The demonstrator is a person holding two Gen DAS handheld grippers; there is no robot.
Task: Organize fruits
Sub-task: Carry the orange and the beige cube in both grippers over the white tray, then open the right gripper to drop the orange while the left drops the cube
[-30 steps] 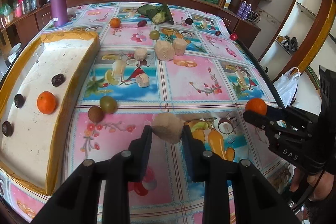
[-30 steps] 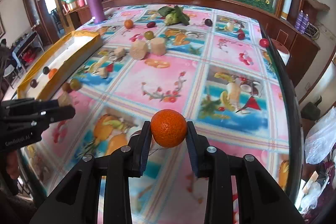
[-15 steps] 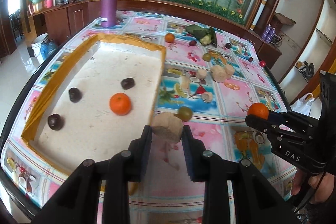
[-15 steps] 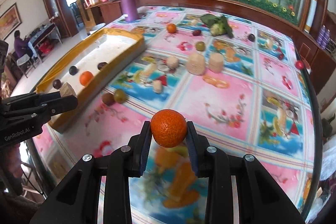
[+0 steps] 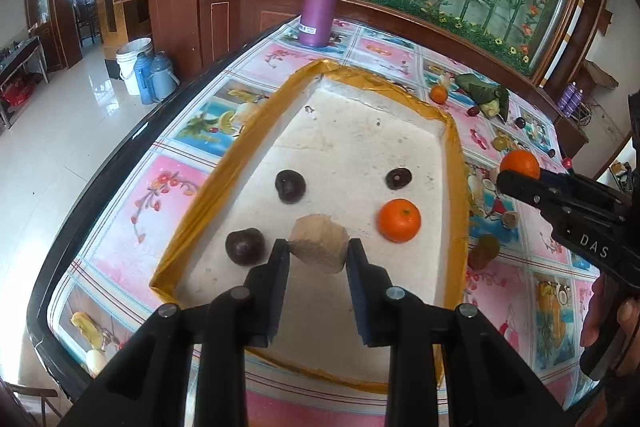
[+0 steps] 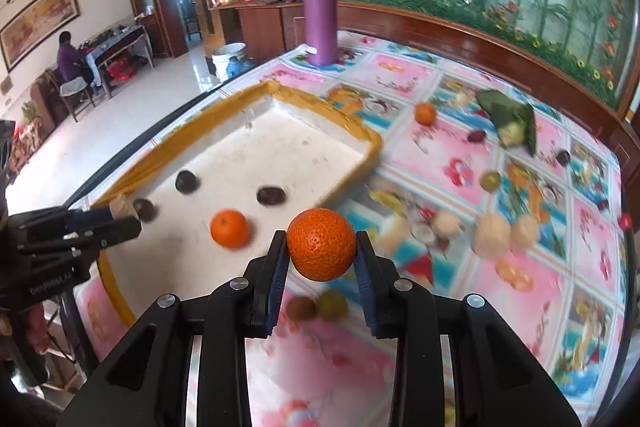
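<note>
Left gripper (image 5: 318, 253) clamps a pale beige cut fruit chunk (image 5: 319, 242) right above the white foam tray with yellow taped rim (image 5: 454, 163), nearer than right gripper (image 6: 321, 253) clamping a round orange tangerine (image 6: 321, 244) beside the tray's right rim.

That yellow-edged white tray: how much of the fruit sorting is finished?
Early days. The yellow-edged white tray holds one orange and three dark round fruits. The left gripper carries a beige chunk, the right gripper another orange. Many fruits wait on the floral tablecloth.
</note>
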